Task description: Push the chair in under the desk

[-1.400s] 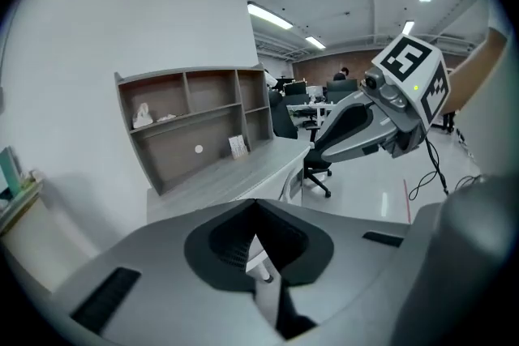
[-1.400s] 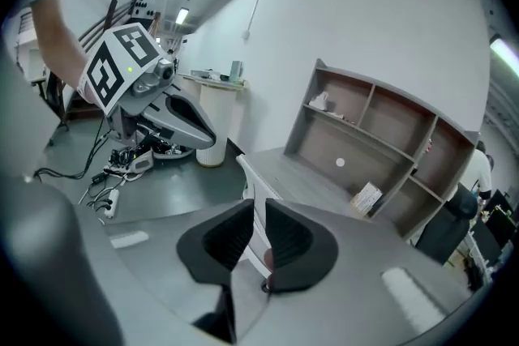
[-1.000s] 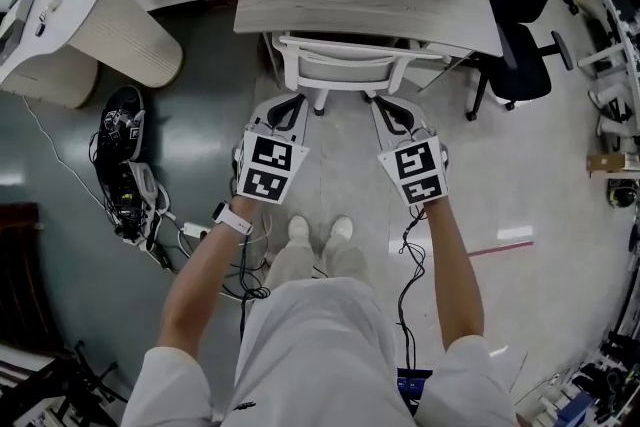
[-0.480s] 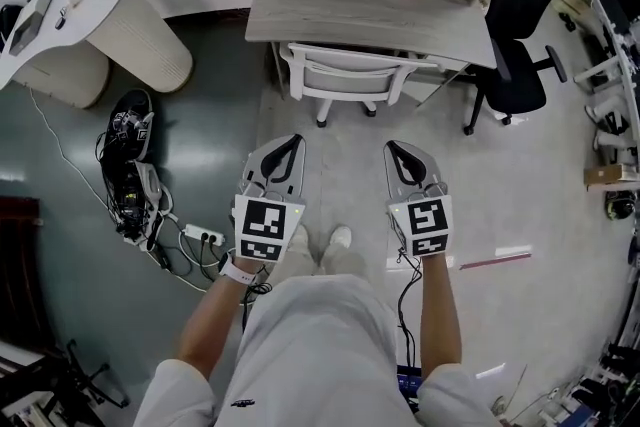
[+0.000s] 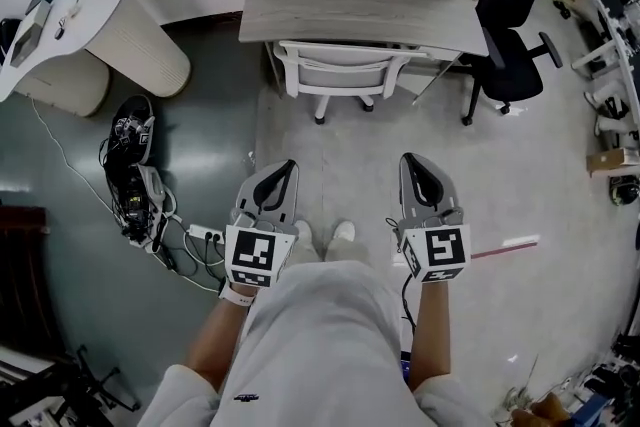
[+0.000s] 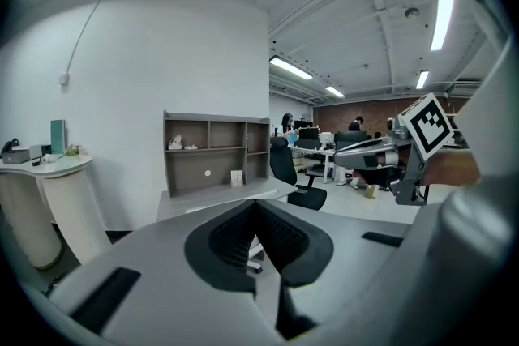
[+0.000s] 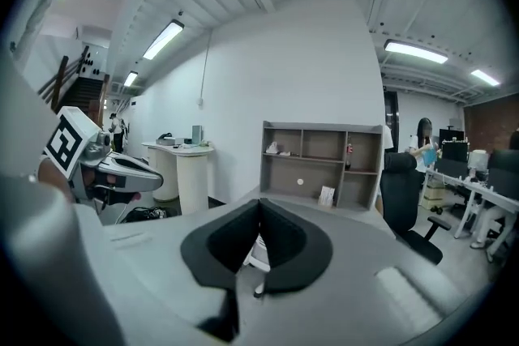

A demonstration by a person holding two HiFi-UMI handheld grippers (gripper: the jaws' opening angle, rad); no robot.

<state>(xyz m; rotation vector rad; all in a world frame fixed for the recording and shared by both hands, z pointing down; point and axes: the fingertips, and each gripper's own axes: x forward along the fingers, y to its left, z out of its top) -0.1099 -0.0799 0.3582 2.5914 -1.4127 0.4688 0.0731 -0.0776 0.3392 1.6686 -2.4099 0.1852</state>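
Note:
The white chair (image 5: pixel 338 72) stands tucked under the front edge of the grey wooden desk (image 5: pixel 350 7), with only its backrest and wheels showing. My left gripper (image 5: pixel 289 166) is shut and empty, held near my body well back from the chair. Level with it, my right gripper (image 5: pixel 407 161) is shut and empty too. A sliver of the white chair (image 7: pixel 258 254) shows past the closed right jaws. The desk's shelf unit (image 6: pixel 215 151) (image 7: pixel 323 164) appears ahead in both gripper views.
A black office chair (image 5: pixel 512 25) stands to the right of the desk. A white curved counter (image 5: pixel 95 25) is at the left, with a tangle of cables and a power strip (image 5: pixel 150 205) on the dark floor. My feet (image 5: pixel 322 237) are between the grippers.
Both grippers have drawn back from the chair's backrest toward my body. I have stepped away, and the chair stays under the desk.

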